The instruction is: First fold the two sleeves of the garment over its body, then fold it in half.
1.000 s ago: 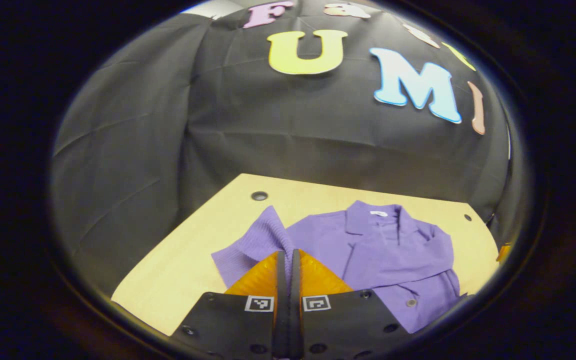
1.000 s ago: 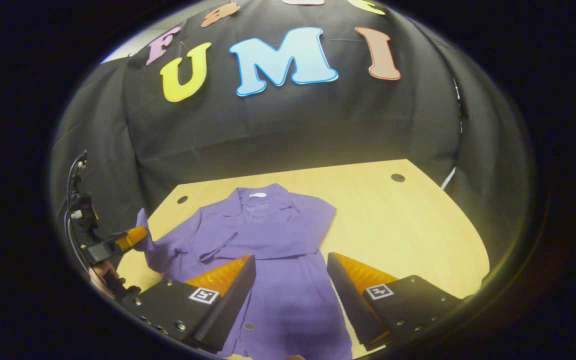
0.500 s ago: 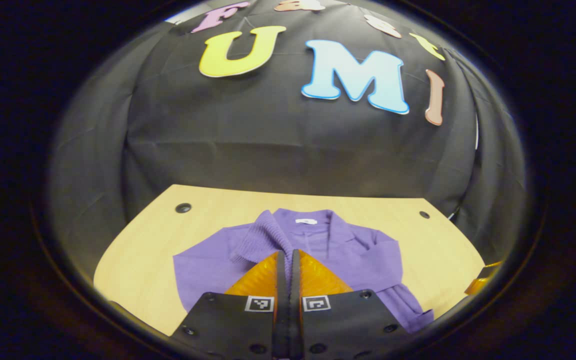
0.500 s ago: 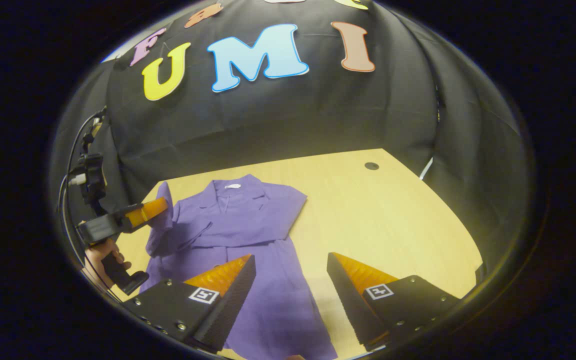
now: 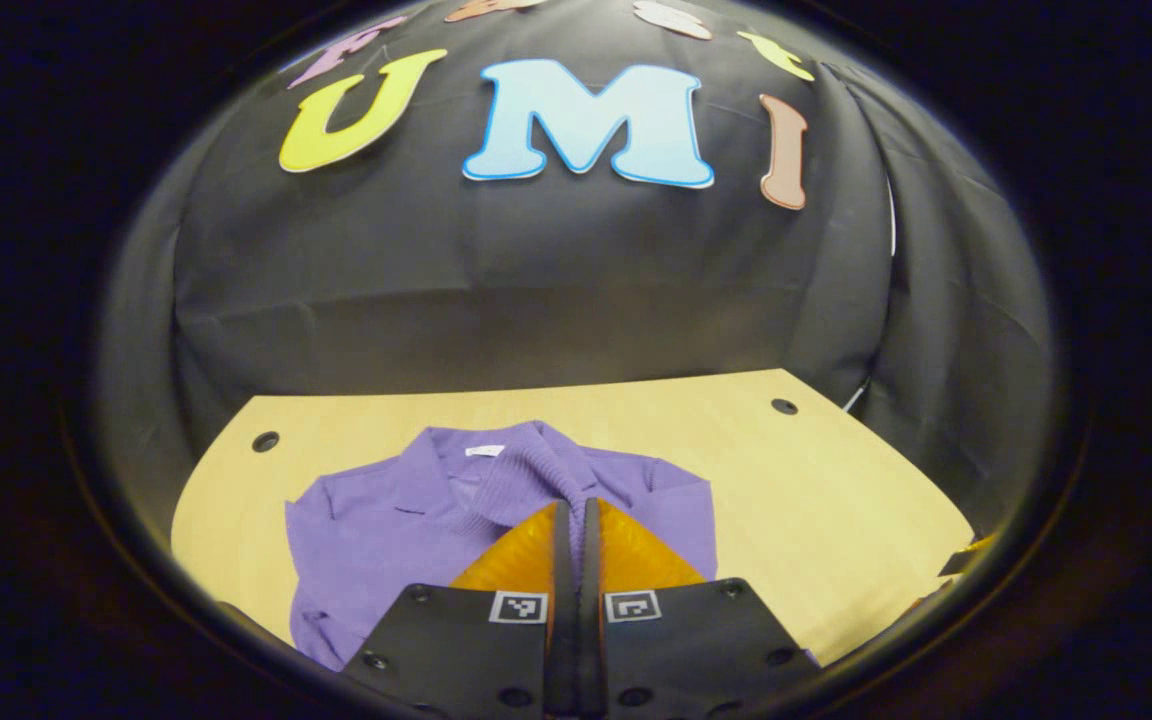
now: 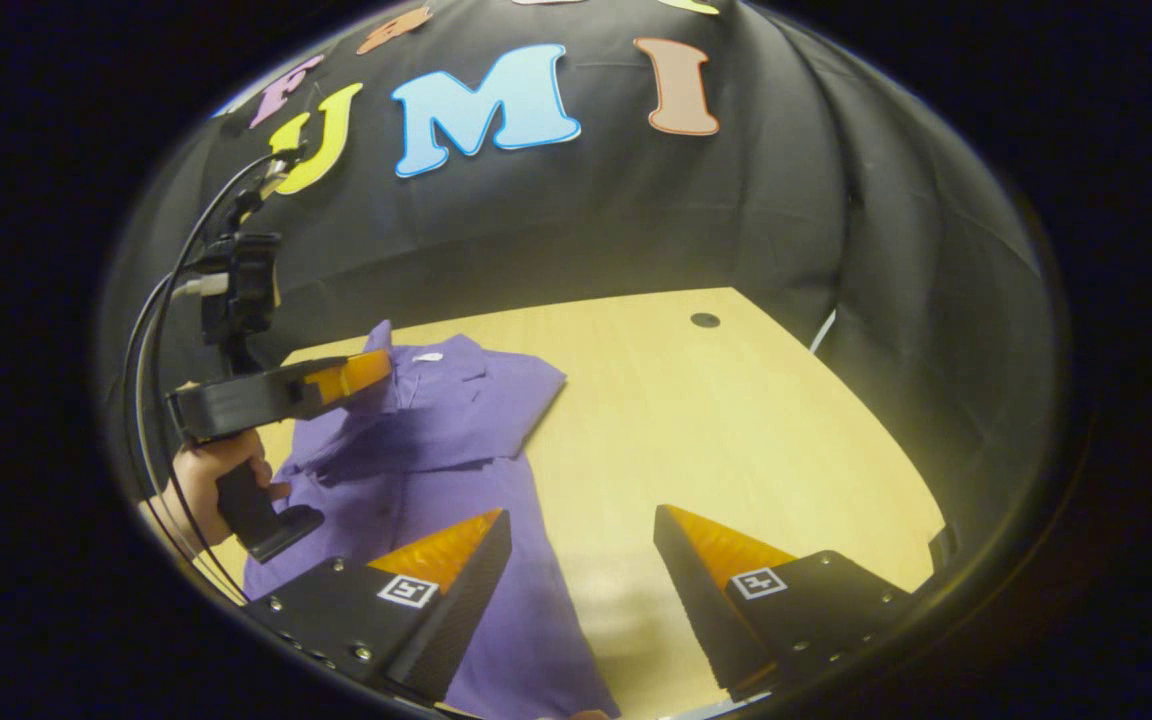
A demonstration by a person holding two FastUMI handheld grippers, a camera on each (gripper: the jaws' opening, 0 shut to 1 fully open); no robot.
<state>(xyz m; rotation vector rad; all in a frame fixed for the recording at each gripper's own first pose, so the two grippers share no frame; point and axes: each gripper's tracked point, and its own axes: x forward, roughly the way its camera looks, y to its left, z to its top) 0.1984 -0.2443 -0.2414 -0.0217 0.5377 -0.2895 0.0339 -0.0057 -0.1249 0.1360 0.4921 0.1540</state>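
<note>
Left gripper (image 5: 576,515), clamped on the second sleeve (image 5: 526,480), carries it over the garment (image 5: 376,530) toward twelve o'clock; release comes next. Right gripper (image 6: 581,545) waits, fingers apart.

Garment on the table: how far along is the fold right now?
One sleeve already looks folded across the purple garment. In hand: the left gripper, jaws shut on the other sleeve's ribbed cuff, holds it lifted above the chest. The right gripper hangs open and empty over the table. Left: lay this sleeve down, then fold the garment in half.
</note>
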